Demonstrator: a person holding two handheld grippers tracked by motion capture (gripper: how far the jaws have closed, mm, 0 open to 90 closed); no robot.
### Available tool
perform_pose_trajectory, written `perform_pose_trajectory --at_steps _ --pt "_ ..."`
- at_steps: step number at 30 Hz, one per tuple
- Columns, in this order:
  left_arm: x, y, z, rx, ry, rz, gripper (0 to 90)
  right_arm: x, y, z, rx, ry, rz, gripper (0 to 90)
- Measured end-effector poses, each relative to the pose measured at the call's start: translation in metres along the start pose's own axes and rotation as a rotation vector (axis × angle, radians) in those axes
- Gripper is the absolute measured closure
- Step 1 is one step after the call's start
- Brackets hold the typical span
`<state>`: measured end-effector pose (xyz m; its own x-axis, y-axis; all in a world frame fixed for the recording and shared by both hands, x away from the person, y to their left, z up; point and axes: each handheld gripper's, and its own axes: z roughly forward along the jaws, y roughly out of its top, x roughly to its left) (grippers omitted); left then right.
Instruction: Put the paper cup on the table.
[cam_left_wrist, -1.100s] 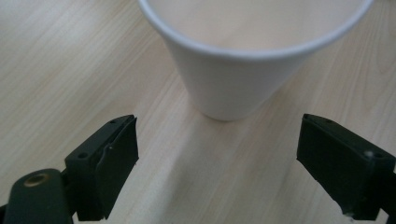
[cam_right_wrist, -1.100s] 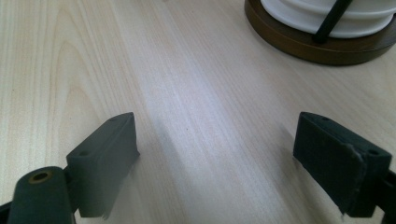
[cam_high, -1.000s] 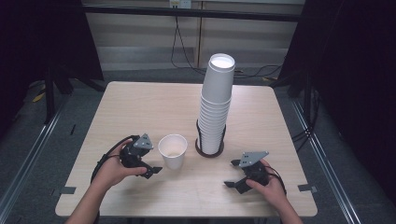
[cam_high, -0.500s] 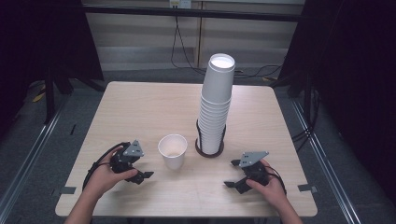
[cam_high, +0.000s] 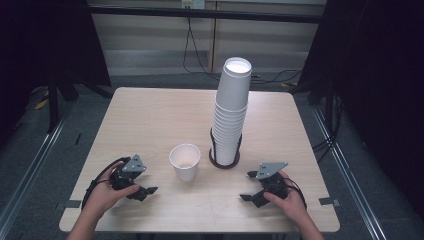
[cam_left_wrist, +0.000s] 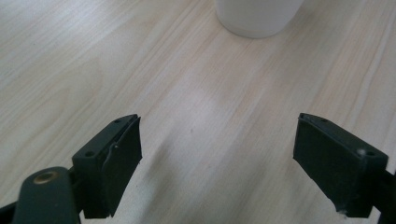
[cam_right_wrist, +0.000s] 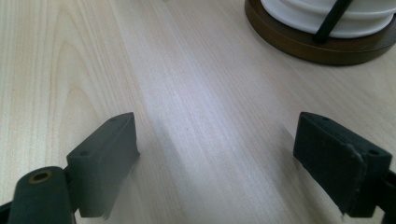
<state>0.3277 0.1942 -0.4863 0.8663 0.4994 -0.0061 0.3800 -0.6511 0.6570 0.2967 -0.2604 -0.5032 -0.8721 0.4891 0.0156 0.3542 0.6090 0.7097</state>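
Down at the near edge of the bench (cam_high: 150, 115), 2 hands are in, each with a claw. On the near left, the left hand (cam_high: 102, 195) grips the left claw (cam_high: 145, 191), low over the wood, jaws pointing right and spread wide with nothing between them. The left gripper view confirms it: 2 black jaws well apart, bare wood grain between, and the base of the single paper cup (cam_left_wrist: 258, 16) right at the top edge, ahead of the jaws and apart from them.

Over on the near right, the right hand (cam_high: 290, 202) has the right claw (cam_high: 249, 189), jaws aimed left, also gaping and empty. Its grey 3-cornered plate (cam_high: 270, 169) sits on top. In the right gripper view the jaws stand wide over bare wood, and the brown round base (cam_right_wrist: 317, 44) of the cup holder shows at the top right, with a thin black upright rod (cam_right_wrist: 332, 18) crossing the white cups.

A step farther in, the single paper cup (cam_high: 184, 161) stands upright and open-mouthed, left of centre, between the 2 claws and touching neither. Just beside it to the right, the tall stack of white cups (cam_high: 231, 117) rises from its holder, leaning slightly to the right.

Beyond the bench, a dark floor and cables (cam_high: 192, 52) hanging against the far wall.
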Motion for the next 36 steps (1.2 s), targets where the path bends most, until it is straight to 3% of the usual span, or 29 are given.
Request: perform_pose_trajectory --at_steps 29,36 --pt "0.005 -0.030 -0.002 -0.013 0.021 -0.034 15.1 0.000 0.000 0.000 -0.001 0.001 -0.002 13.2" --pt "0.007 -0.037 -0.001 -0.057 0.015 -0.058 13.7 0.000 0.000 0.000 0.000 0.003 -0.004 13.2"
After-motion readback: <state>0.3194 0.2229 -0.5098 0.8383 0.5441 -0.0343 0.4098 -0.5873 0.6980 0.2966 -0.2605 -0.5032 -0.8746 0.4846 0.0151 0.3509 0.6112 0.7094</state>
